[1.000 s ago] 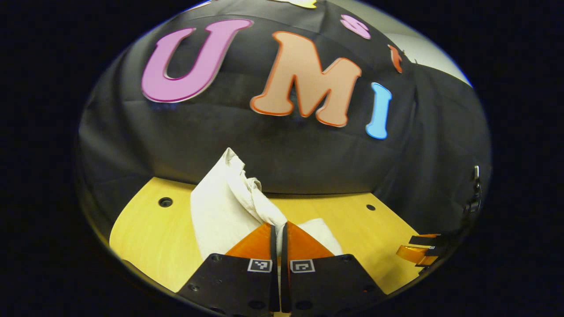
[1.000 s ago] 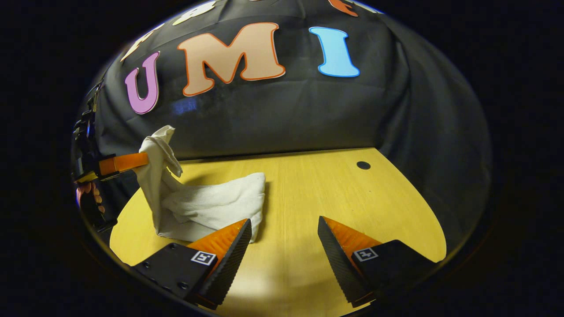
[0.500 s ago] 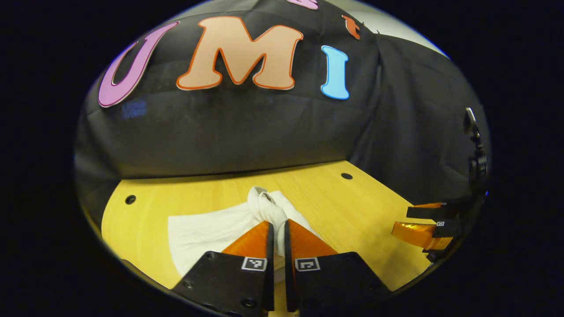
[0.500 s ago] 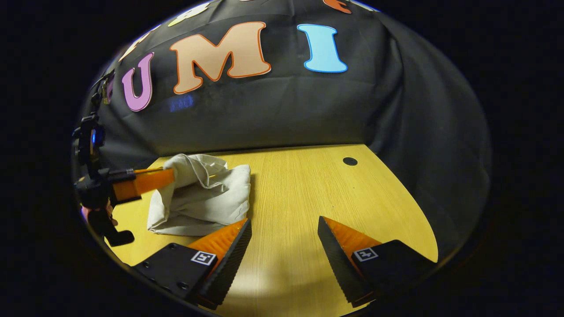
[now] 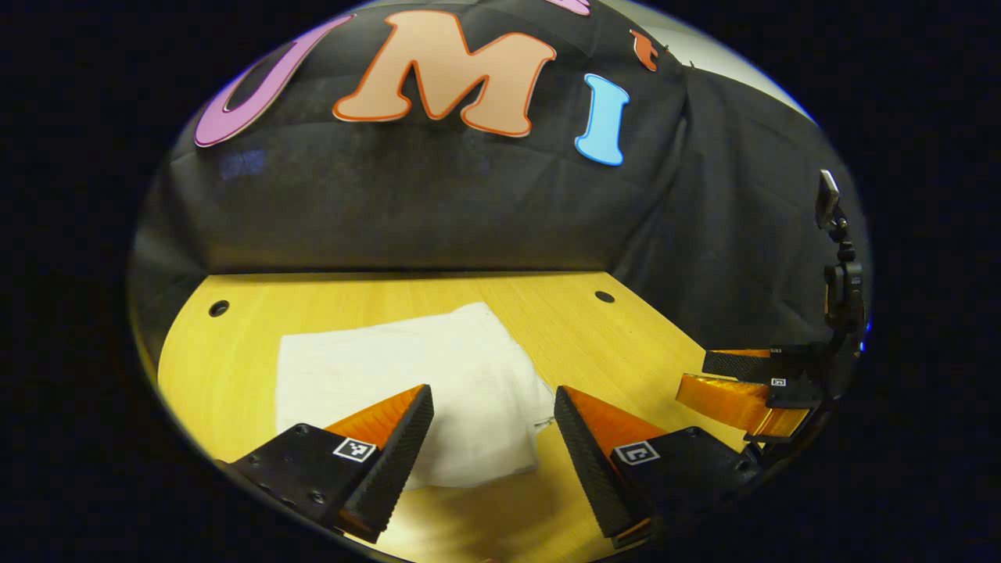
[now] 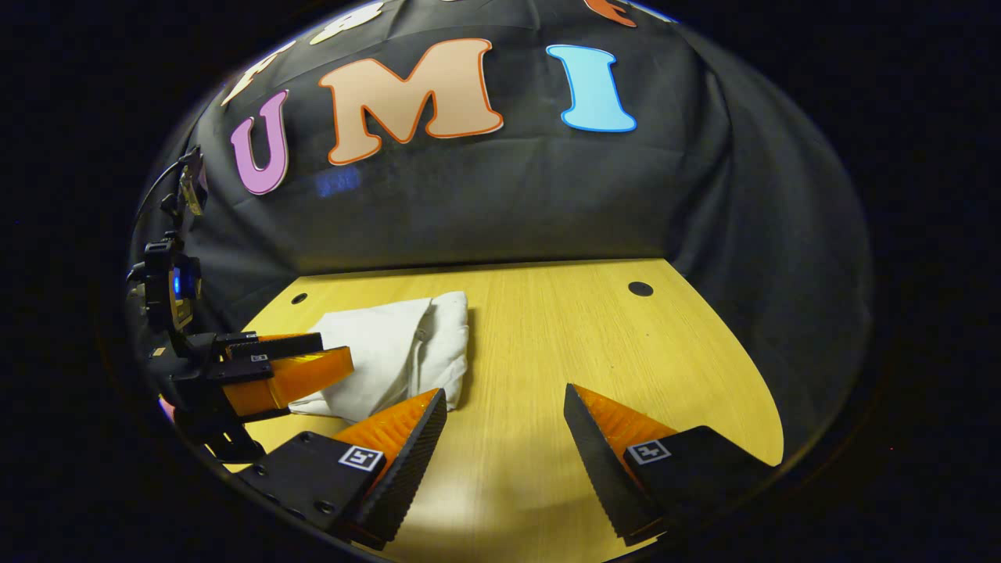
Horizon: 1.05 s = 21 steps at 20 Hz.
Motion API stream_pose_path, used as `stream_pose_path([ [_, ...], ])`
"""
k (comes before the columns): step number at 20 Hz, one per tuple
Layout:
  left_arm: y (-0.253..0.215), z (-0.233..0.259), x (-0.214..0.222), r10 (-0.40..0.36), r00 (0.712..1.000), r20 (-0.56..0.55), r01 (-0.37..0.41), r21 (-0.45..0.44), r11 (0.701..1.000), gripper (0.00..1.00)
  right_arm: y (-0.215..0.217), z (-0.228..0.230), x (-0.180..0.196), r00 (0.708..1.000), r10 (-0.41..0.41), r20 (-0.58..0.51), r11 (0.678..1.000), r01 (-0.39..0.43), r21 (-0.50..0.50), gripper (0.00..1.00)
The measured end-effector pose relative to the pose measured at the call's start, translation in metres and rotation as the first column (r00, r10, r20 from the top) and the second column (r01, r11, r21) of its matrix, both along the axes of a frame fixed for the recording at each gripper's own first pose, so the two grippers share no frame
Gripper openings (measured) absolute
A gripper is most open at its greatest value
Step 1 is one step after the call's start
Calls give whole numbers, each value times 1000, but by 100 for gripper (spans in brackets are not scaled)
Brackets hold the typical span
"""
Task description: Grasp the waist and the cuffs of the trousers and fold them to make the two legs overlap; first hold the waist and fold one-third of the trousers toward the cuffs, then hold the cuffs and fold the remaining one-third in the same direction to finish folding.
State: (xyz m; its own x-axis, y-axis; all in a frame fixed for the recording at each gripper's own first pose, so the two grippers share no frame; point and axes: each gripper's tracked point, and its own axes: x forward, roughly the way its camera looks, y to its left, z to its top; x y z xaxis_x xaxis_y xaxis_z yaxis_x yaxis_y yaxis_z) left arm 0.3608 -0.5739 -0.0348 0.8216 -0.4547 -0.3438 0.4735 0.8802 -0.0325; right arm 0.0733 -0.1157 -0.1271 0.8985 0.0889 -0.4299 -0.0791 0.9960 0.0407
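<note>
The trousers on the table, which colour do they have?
The trousers are plain white or off-white, with no pattern; the left gripper view shows this best.

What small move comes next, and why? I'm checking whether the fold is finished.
Probably draw both grippers back. The trousers lie as a flat folded bundle on the table, and the left gripper and right gripper both have open jaws holding nothing.

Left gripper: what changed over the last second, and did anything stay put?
The left gripper carried the lifted end of the white cloth trousers down onto the folded stack, then opened and let go. The trousers now lie flat on the yellow wooden table. The right gripper stayed open beside them, holding nothing.
</note>
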Motion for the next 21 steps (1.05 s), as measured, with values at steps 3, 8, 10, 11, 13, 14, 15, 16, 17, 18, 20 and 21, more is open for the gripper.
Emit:
stream_pose_path([
  [3, 37, 17, -11, 45, 998, 35, -45, 10, 999, 94, 22, 14, -3, 999, 27, 43, 999, -28, 17, 97],
  [8, 98, 41, -36, 114, 990, 82, -119, 47, 992, 95, 55, 52, -11, 988, 71, 137, 997, -74, 12, 97],
  [10, 117, 48, -47, 135, 988, 75, -139, 37, 990, 95, 68, 68, -16, 979, 79, 187, 996, -85, 24, 97],
  [11, 124, 49, -54, 141, 987, 71, -144, 32, 989, 95, 75, 75, -19, 974, 85, 212, 995, -92, 24, 97],
  [13, 136, 51, -63, 146, 986, 76, -149, 29, 988, 95, 85, 82, -27, 964, 94, 249, 994, -103, 24, 97],
  [14, 139, 53, -67, 138, 987, 86, -141, 31, 989, 95, 90, 84, -31, 961, 92, 261, 994, -104, 33, 97],
  [15, 141, 54, -71, 127, 987, 95, -131, 32, 991, 95, 96, 87, -37, 958, 89, 272, 993, -106, 49, 97],
  [16, 143, 56, -74, 114, 988, 100, -118, 33, 992, 95, 101, 90, -42, 955, 87, 284, 992, -110, 65, 97],
  [17, 145, 55, -78, 103, 989, 102, -106, 31, 994, 95, 105, 92, -47, 952, 83, 295, 991, -110, 75, 97],
  [18, 145, 54, -82, 90, 991, 95, -93, 30, 995, 95, 107, 93, -51, 950, 75, 303, 992, -103, 78, 97],
  [20, 144, 51, -88, 73, 994, 79, -75, 28, 997, 95, 108, 92, -59, 952, 53, 301, 994, -80, 78, 97],
  [21, 144, 50, -90, 68, 995, 73, -70, 25, 997, 95, 110, 90, -63, 954, 43, 295, 994, -71, 85, 97],
])
